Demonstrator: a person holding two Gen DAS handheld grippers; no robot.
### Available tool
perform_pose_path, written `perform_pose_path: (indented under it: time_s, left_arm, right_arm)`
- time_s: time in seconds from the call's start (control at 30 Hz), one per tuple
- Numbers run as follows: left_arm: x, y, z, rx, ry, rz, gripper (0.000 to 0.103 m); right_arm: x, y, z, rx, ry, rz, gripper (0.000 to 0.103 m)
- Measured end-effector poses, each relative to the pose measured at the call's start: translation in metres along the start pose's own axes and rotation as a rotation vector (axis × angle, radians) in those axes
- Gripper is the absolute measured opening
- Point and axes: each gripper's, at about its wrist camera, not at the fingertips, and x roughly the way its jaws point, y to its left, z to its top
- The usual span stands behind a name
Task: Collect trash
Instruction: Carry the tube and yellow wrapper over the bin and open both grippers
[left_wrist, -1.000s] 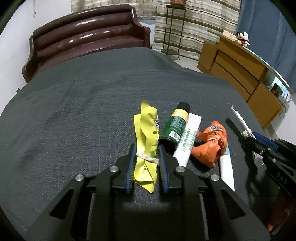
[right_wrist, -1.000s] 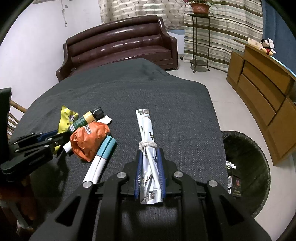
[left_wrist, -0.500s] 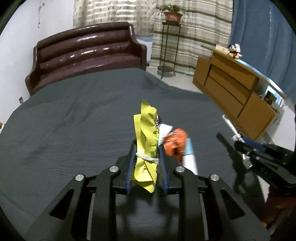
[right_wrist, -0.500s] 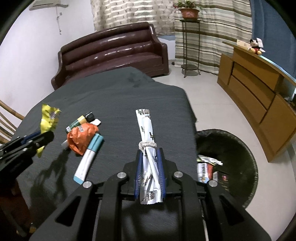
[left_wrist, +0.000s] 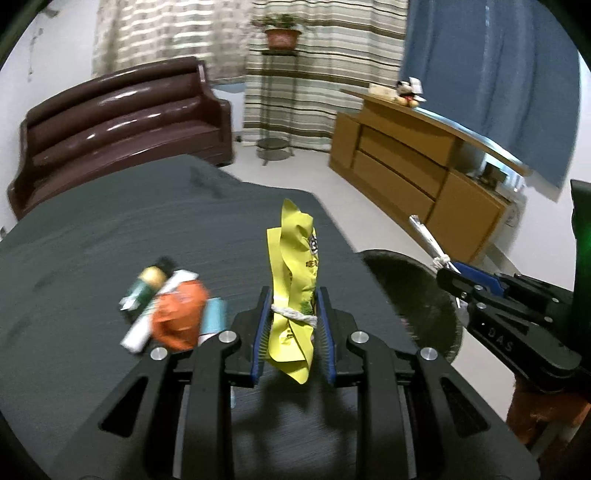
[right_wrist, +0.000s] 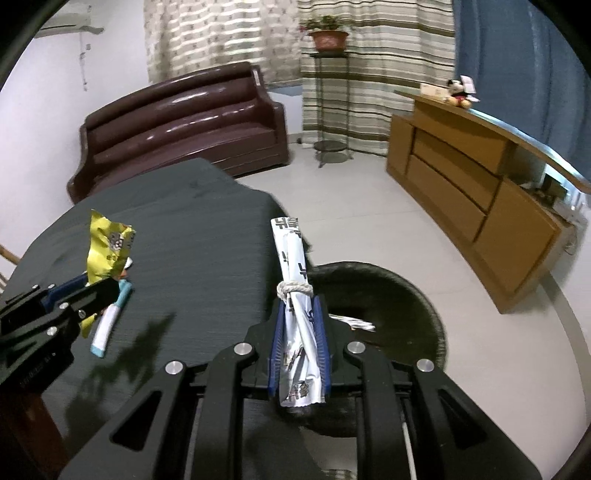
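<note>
Left gripper (left_wrist: 293, 325): jaws clenched on a crumpled yellow wrapper (left_wrist: 293, 273), which stands upright between the blue pads and rises well above them. A white cord is wound across the fingers at the wrapper's waist. The gripper hangs over the right-hand part of a table covered in dark grey cloth (left_wrist: 110, 229).

Right gripper (right_wrist: 299, 332): jaws clenched on a long silver sachet with dark print (right_wrist: 293, 266), again with white cord wound across the fingers. The sachet points forward. Its lower end and the fingers lie over the rim of a round black bin (right_wrist: 413, 295), which stands on the pale floor just beside the table edge. Paper scraps (right_wrist: 351, 321) lie inside the bin.

Remaining trash, on the cloth to the left of the left gripper: an orange crumpled wrapper (left_wrist: 181, 314), a green bottle with a black cap (left_wrist: 147, 284), a white tube (left_wrist: 147, 317) beneath them, and a white-and-teal tube (right_wrist: 110, 317). These items touch one another in a small heap.

Surroundings: a dark brown sofa (left_wrist: 118, 110) beyond the table, a wooden sideboard (left_wrist: 413, 166) at right, striped curtains and a potted plant (right_wrist: 327, 35) on a stand.
</note>
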Motion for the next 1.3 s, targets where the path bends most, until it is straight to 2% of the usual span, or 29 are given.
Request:
perform_pose_path:
  time_s: [0.3,0.83,0.87,1.0,1.2,1.3]
  left_arm:
    - [0.032,-0.051,0.011,0.066,0.01,-0.044,0.023]
    - [0.078,-0.095,0.024,0.146,0.068,-0.051,0.024]
    - [0.08,-0.097,0.024,0.15,0.073,-0.049,0.025]
    - [0.084,-0.098,0.023,0.15,0.079,-0.046,0.045]
    - [0.083,-0.093,0.025,0.13,0.079,-0.042,0.051]
    - [0.078,-0.086,0.026,0.116,0.067,-0.033,0.052]
  right_arm:
    - [0.001,-0.033,-0.003,0.043,-0.011,-0.064,0.017]
    - [0.011,-0.053,-0.001,0.081,-0.013,-0.088,0.017]
    - [0.012,-0.054,-0.001,0.084,-0.013,-0.089,0.018]
    - [0.013,-0.057,0.0,0.097,-0.007,-0.096,0.022]
    - [0.011,-0.062,0.003,0.11,-0.015,-0.111,0.026]
    - [0.008,-0.06,0.005,0.106,-0.023,-0.117,0.033]
